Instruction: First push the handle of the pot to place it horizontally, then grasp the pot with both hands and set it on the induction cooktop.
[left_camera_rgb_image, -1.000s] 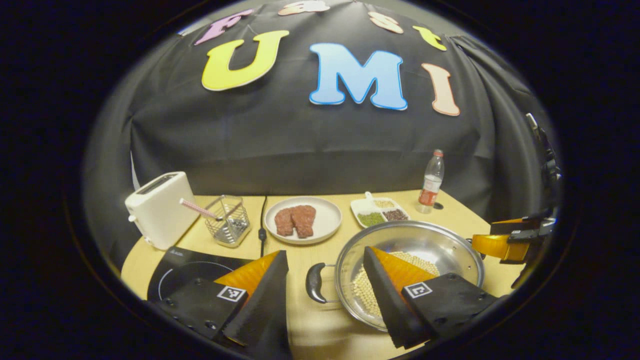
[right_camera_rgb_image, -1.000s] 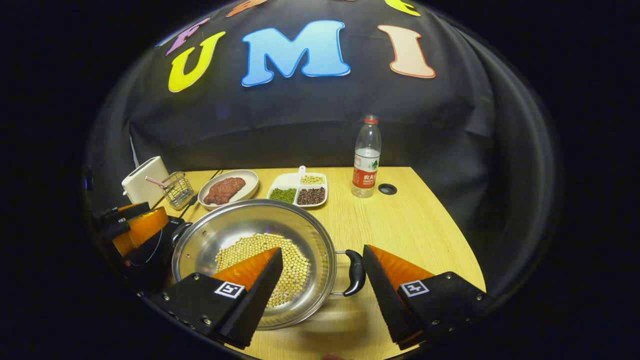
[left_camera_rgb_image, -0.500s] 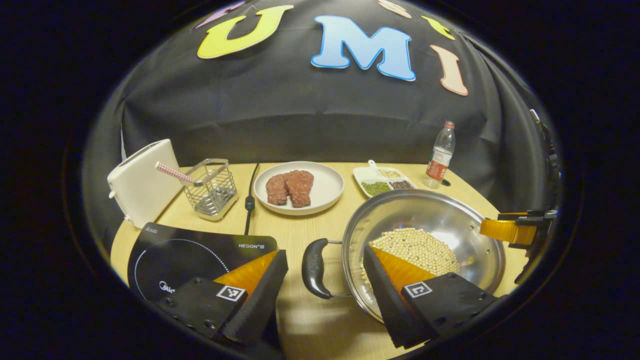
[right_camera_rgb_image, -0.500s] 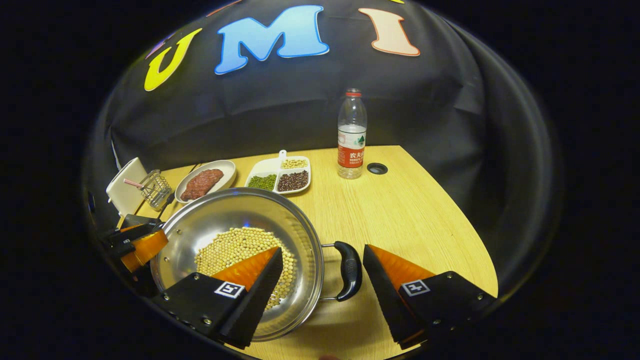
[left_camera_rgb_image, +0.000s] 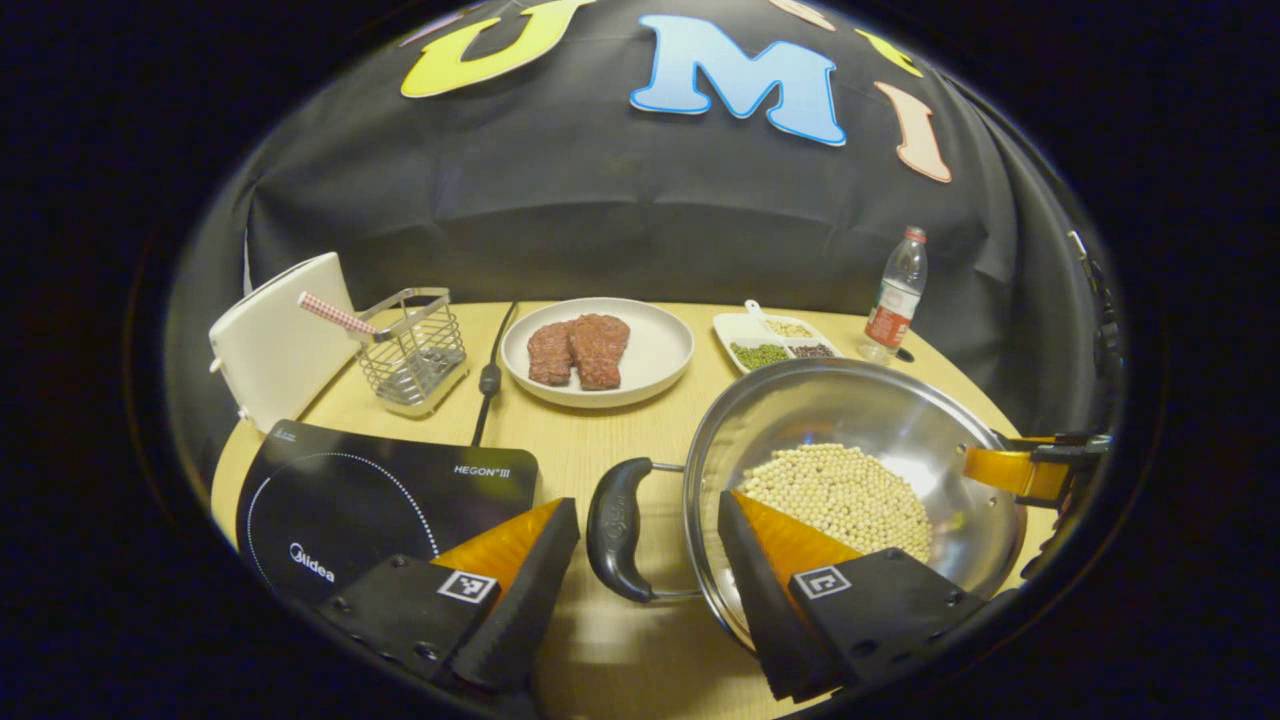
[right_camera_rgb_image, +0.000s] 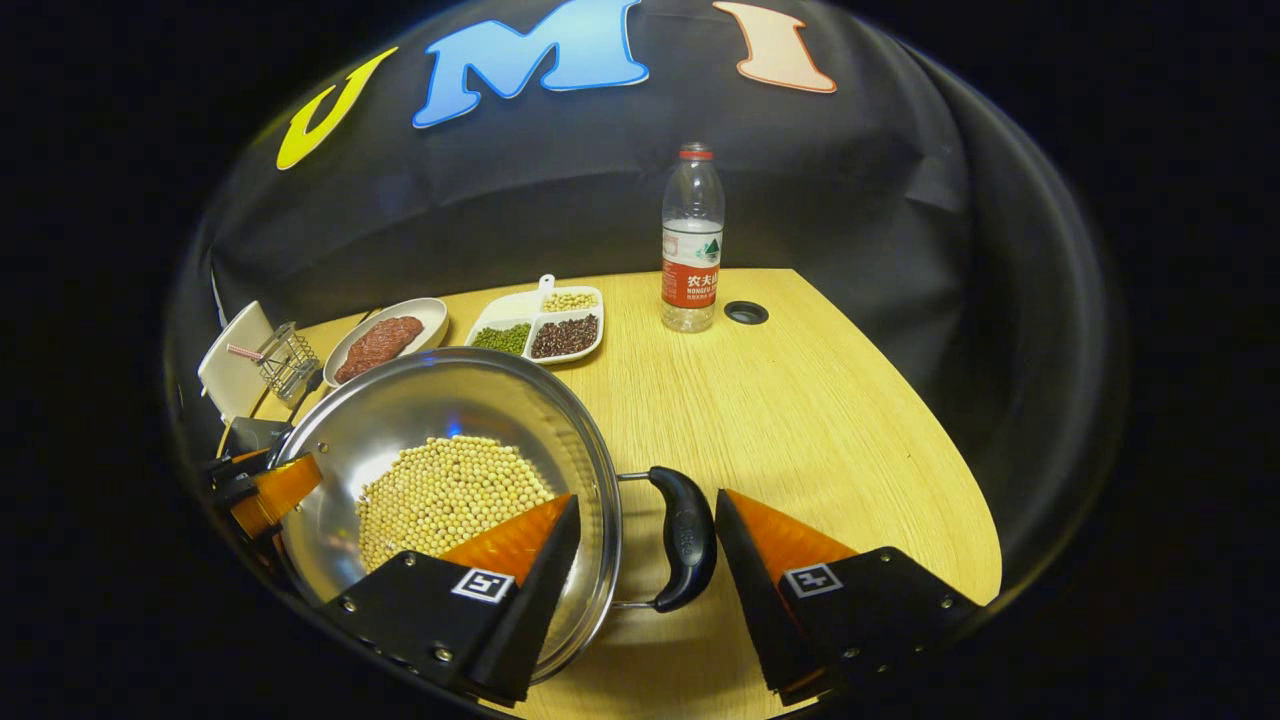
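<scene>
I am seeing the table (right_camera_rgb_image: 820, 420), with the pot (left_camera_rgb_image: 850, 430) of beans near its front edge beside the cooktop (left_camera_rgb_image: 350, 500). My left gripper (left_camera_rgb_image: 650, 560) and right gripper (right_camera_rgb_image: 645, 560) are both gaping open, each straddling a pot handle.

Each tool (left_camera_rgb_image: 648, 560) bears black screwed mounts; square coded tags (right_camera_rgb_image: 483, 585) on top.

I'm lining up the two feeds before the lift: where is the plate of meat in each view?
Left gripper view: the plate of meat sits at upper centre, behind the pot, right of the wire basket.
Right gripper view: the plate of meat is small at the far left, beyond the pot's rim.
Shared landmark: the divided dish of beans lies just right of the plate in both.
</scene>
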